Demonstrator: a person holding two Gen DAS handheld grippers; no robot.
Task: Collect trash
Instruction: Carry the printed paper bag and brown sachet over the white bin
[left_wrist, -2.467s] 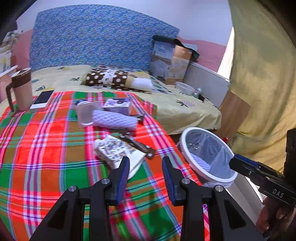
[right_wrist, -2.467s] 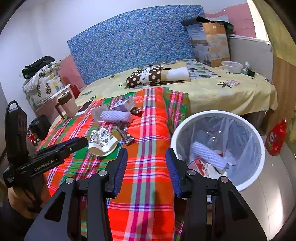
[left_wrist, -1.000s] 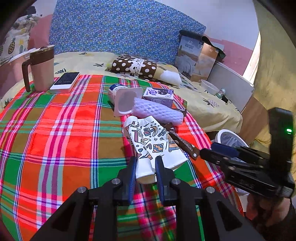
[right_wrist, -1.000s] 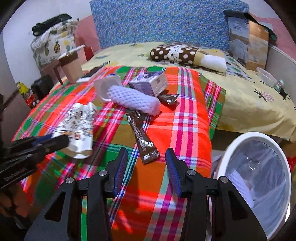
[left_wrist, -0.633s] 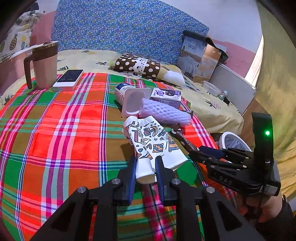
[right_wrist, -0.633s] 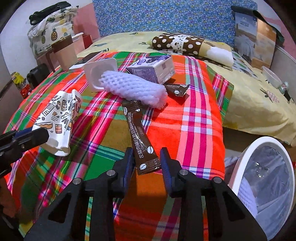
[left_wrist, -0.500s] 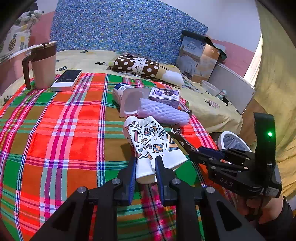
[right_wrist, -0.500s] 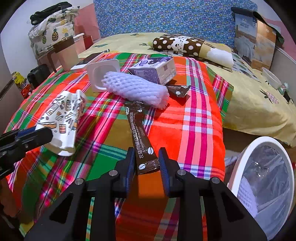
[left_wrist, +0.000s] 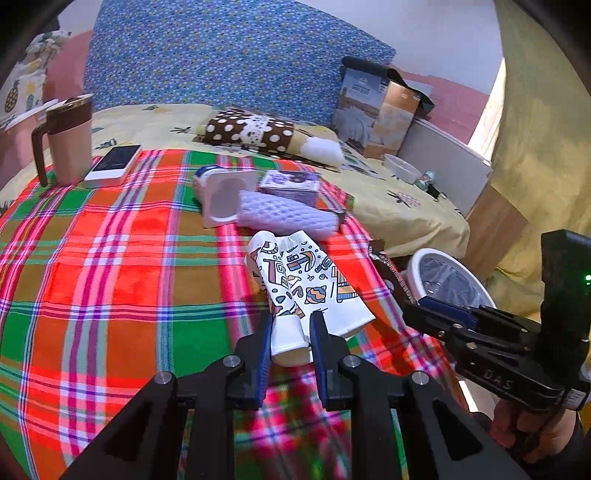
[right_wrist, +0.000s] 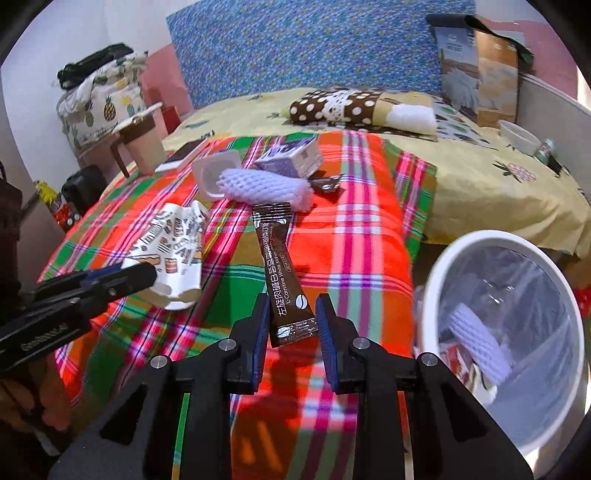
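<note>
My left gripper (left_wrist: 290, 334) is shut on a crushed patterned paper cup (left_wrist: 308, 284), held just above the plaid blanket (left_wrist: 110, 258). My right gripper (right_wrist: 293, 321) is shut on a brown coffee sachet (right_wrist: 279, 266), lifted off the blanket; the sachet also shows in the left wrist view (left_wrist: 391, 269). The cup shows at left in the right wrist view (right_wrist: 173, 251). A white trash bin (right_wrist: 436, 295) with a clear liner stands by the bed at the right, holding a foam net and wrappers. It shows in the left wrist view (left_wrist: 415, 266) too.
On the blanket lie a white foam net (right_wrist: 266, 188), a yogurt cup (right_wrist: 210, 173), a purple carton (right_wrist: 291, 158) and a small dark wrapper (right_wrist: 327, 183). A mug (left_wrist: 70, 147) and phone (left_wrist: 114, 162) stand at far left. A dotted pillow (left_wrist: 251, 129) lies behind.
Both grippers closed on their items, the left on the paper cup and the right on the sachet. Both have since lifted and moved right toward the bin.
</note>
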